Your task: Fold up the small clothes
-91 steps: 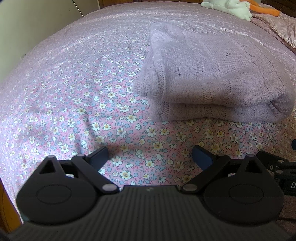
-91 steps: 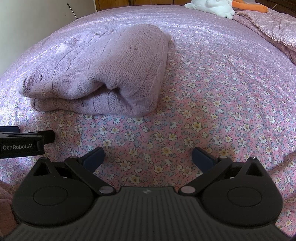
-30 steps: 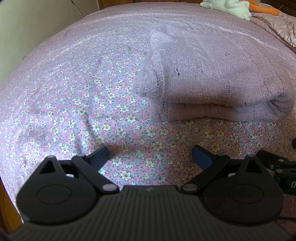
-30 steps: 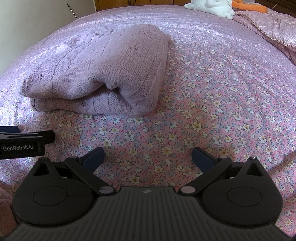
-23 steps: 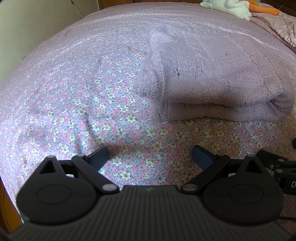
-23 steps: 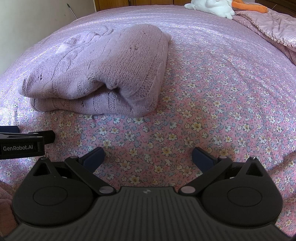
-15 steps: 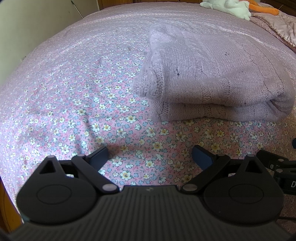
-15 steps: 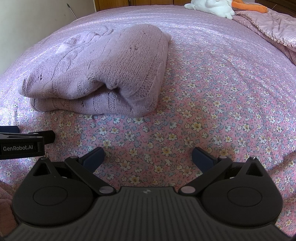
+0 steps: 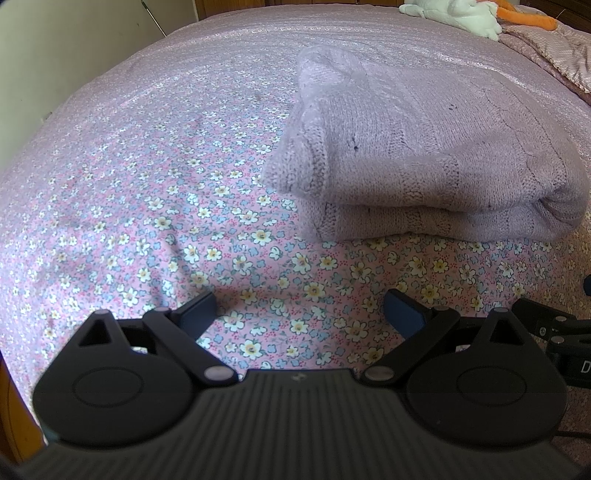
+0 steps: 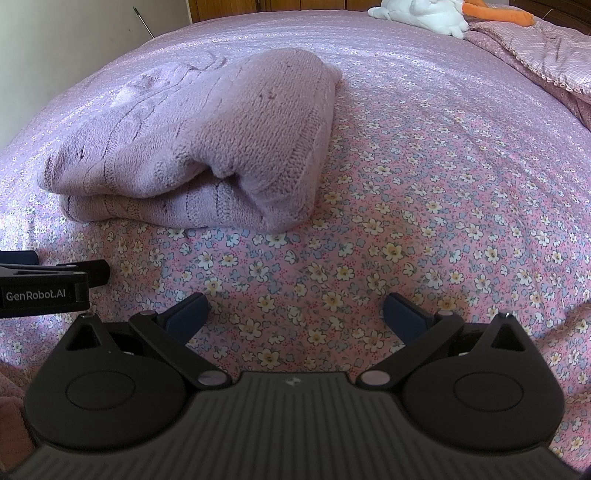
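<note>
A lilac knitted sweater (image 9: 424,147) lies folded in a thick bundle on the flowered bedsheet (image 9: 147,206). It also shows in the right wrist view (image 10: 207,155), up and to the left. My left gripper (image 9: 301,314) is open and empty, low over the sheet, short of the sweater's near left corner. My right gripper (image 10: 295,312) is open and empty, low over the sheet, in front of the sweater's near right corner. Neither gripper touches the sweater.
A white and orange soft toy (image 10: 436,14) lies at the far end of the bed beside a pink quilt (image 10: 546,48). A pale wall (image 9: 55,48) runs along the bed's left side. The left gripper's body (image 10: 40,286) shows at the right view's left edge.
</note>
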`<state>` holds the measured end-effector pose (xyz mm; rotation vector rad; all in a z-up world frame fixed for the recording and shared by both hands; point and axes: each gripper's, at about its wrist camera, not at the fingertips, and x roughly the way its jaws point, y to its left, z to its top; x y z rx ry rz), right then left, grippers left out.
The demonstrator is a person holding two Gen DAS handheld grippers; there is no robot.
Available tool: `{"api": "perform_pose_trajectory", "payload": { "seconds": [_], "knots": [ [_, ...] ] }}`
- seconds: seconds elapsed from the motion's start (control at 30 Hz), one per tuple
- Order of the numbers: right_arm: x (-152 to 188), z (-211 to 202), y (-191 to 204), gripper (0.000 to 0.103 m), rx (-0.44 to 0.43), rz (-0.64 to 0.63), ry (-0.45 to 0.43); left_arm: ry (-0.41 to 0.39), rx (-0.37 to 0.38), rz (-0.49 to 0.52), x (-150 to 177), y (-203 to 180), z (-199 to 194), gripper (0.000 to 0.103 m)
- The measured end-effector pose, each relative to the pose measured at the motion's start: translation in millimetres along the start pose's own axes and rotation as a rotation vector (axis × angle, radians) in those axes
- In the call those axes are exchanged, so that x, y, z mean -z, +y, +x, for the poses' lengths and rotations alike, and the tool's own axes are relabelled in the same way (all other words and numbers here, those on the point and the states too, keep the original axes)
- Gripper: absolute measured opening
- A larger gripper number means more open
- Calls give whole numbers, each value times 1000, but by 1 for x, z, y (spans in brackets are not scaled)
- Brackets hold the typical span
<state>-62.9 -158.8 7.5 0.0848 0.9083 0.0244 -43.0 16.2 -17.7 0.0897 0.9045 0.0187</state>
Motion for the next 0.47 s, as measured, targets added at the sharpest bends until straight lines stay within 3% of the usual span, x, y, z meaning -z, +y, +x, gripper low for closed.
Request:
{"api": "perform_pose_trajectory", "payload": {
  "seconds": [0.47],
  "knots": [
    [0,0,0,103,0,0,0,-1,-2,1,0,-1,-1,99]
  ]
}}
